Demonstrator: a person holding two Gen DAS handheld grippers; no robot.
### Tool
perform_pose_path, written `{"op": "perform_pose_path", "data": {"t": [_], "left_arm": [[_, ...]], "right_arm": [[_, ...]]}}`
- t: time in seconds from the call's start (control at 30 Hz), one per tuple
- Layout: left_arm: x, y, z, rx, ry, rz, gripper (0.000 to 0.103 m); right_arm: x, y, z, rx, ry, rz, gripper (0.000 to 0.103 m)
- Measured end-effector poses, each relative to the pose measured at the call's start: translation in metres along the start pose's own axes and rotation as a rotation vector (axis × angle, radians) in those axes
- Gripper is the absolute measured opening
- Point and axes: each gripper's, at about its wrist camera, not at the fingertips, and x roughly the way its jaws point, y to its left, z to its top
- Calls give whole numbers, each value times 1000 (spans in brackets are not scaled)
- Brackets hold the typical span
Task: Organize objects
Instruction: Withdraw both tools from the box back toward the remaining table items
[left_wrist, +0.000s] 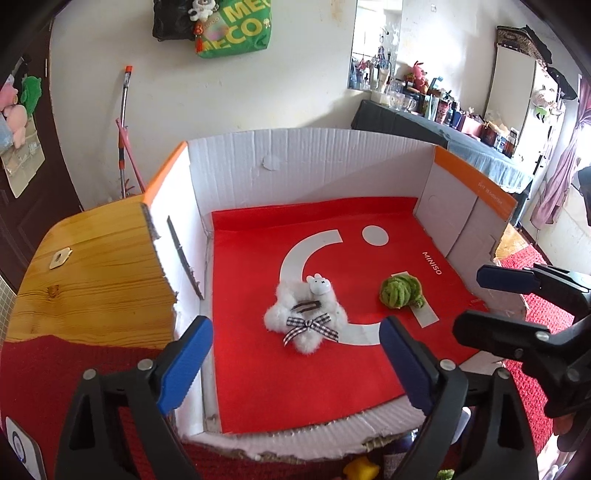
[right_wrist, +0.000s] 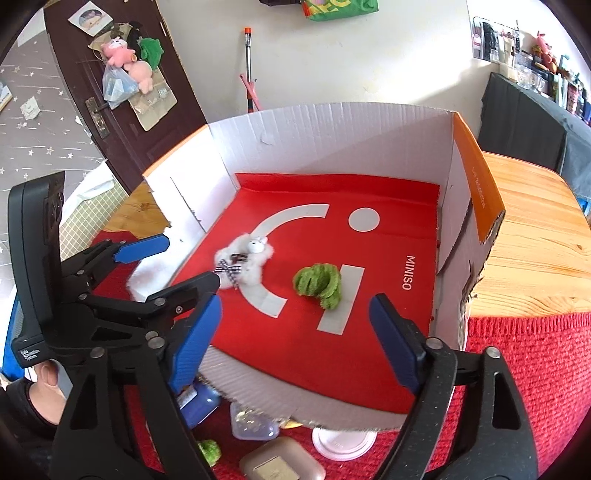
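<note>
A white fluffy hair clip (left_wrist: 306, 317) with a checked bow and a bunny charm lies on the red liner of the cardboard box (left_wrist: 310, 166); it also shows in the right wrist view (right_wrist: 245, 260). A green knitted scrunchie (left_wrist: 400, 291) lies right of it, also in the right wrist view (right_wrist: 319, 284). My left gripper (left_wrist: 295, 365) is open and empty, above the box's near edge. My right gripper (right_wrist: 295, 343) is open and empty, beside the left one; it shows in the left wrist view (left_wrist: 476, 302). The left gripper shows in the right wrist view (right_wrist: 181, 262).
In front of the box, on the red knitted cloth (right_wrist: 524, 369), lie a beige case (right_wrist: 280, 461), a clear plastic tub (right_wrist: 251, 424), a white round lid (right_wrist: 343, 443), a blue item (right_wrist: 201, 402) and a small green thing (right_wrist: 210, 450). The wooden table (left_wrist: 92, 273) flanks the box.
</note>
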Motion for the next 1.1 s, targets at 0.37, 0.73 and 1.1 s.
{"op": "perform_pose_path", "data": {"t": [0.37,0.73,1.1], "left_arm": [[-19,1,-13,3,-45,17,99],[-37,-18,-28,89,-87,63,103],[-47,-8,-44,22,-81,33,103]], "right_arm": [[-25,11,-11,-1,-56,20,94],[-42,21,-27,-7,-100,27,96],[-56,16,-46,32,-150,42,101]]}}
